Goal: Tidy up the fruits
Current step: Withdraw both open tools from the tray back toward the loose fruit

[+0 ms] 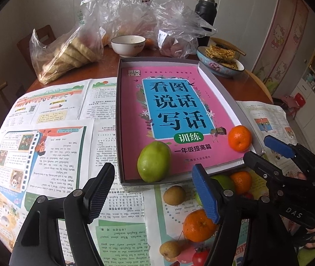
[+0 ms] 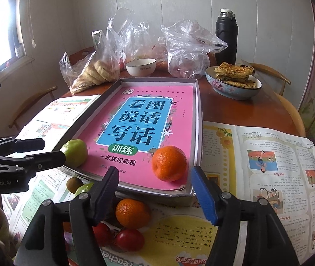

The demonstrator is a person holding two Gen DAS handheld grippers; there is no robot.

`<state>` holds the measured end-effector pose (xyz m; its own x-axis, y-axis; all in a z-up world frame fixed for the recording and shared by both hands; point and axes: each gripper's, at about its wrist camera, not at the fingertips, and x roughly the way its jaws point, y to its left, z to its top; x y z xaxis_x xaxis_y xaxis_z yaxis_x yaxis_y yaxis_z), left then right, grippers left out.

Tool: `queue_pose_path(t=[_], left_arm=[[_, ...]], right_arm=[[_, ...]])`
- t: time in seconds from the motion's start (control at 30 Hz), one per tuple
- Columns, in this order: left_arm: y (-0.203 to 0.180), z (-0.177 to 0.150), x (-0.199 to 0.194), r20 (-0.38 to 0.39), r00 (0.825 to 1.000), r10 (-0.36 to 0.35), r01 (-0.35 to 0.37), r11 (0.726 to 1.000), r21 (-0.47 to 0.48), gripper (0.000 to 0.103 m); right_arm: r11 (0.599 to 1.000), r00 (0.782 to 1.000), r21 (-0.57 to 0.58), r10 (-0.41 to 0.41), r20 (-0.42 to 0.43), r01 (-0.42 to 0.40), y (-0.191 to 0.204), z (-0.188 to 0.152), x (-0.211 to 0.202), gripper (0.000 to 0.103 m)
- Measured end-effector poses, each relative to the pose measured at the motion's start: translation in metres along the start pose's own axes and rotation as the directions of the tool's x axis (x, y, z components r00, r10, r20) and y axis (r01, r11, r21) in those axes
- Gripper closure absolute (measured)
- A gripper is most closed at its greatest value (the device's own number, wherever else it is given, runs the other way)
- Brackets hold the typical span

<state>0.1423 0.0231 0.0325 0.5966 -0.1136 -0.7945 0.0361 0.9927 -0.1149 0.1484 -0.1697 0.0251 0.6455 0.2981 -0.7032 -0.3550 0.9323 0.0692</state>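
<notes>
- Done: one green oval fruit [image 1: 154, 161] and one orange tangerine [image 2: 169, 163] lie in your shallow grey box [image 2: 198, 119], on its pink book.
- Left: tangerines, small brown fruits [image 1: 174, 195], apparently tomatoes, on the newspaper-covered counter [image 2: 268, 155].
- Your left tool [image 1: 155, 196] and right tool [image 2: 157, 194] both stand apart, empty.

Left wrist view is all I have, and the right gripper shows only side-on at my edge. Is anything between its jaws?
Observer: No. The right gripper is open with nothing between its pads. The orange in the box lies beyond the gap, untouched.
Operator: I can make out one tomato at my bottom edge. Are there more?
Observer: Yes, two red tomatoes lie side by side on the newspaper, just on the near side of a loose orange.
</notes>
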Motion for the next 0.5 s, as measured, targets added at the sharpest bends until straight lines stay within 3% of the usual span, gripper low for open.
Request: queue_pose_path(t=[0.5], left_arm=[[0.007,-0.007,-0.023,0.024,0.999,-0.027,0.027,1.0,-0.006,0.028]], right_arm=[[1.0,0.999,-0.005,0.026,0.046,-0.026,0.007,-0.005,-0.029,0.034]])
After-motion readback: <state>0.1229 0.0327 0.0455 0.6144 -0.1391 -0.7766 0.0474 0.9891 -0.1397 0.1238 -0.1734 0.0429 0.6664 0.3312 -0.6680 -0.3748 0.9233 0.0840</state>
